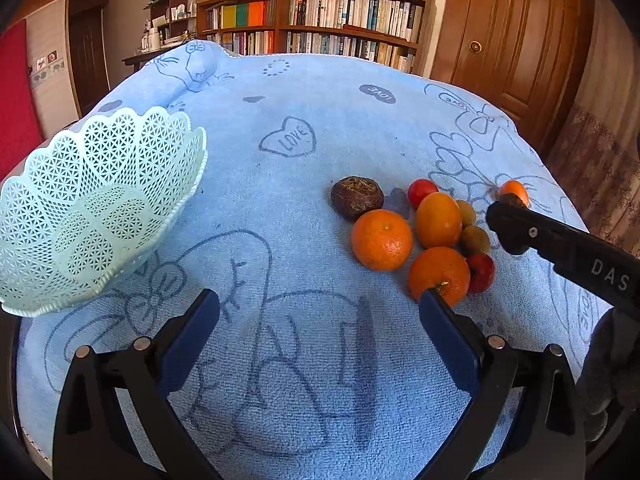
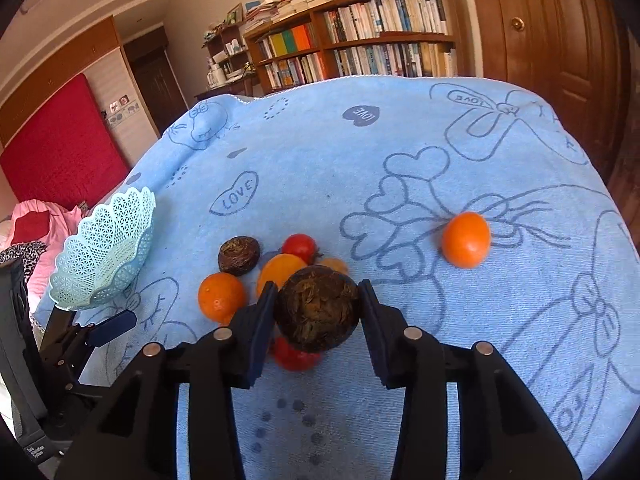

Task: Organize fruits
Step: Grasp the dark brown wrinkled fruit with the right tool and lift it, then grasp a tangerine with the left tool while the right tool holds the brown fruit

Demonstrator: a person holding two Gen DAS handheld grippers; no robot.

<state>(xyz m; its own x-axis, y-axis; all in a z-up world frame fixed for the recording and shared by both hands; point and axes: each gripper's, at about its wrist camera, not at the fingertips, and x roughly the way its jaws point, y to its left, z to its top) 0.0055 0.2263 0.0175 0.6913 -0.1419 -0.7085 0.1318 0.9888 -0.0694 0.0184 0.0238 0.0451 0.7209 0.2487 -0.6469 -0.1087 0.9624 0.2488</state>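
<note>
My right gripper [image 2: 318, 292] is shut on a dark brown, rough round fruit [image 2: 318, 314], held just above the near side of the fruit pile. The pile holds oranges [image 1: 382, 240], red tomatoes [image 1: 422, 191], small tan fruits [image 1: 475, 240] and a second brown fruit [image 1: 357, 199], all on the blue towel [image 1: 304, 208]. One orange [image 2: 466, 240] lies apart to the right. A pale green lattice basket [image 1: 100, 208] stands empty at the left. My left gripper [image 1: 320, 308] is open over bare towel, its right finger close to the nearest orange [image 1: 439, 276].
The towel's edges drop off at the far and right sides. Behind the table stand a bookshelf [image 1: 320, 20] and a wooden door [image 1: 516, 40]. From the left wrist, the right gripper [image 1: 506, 206] reaches in from the right, over the pile's far side.
</note>
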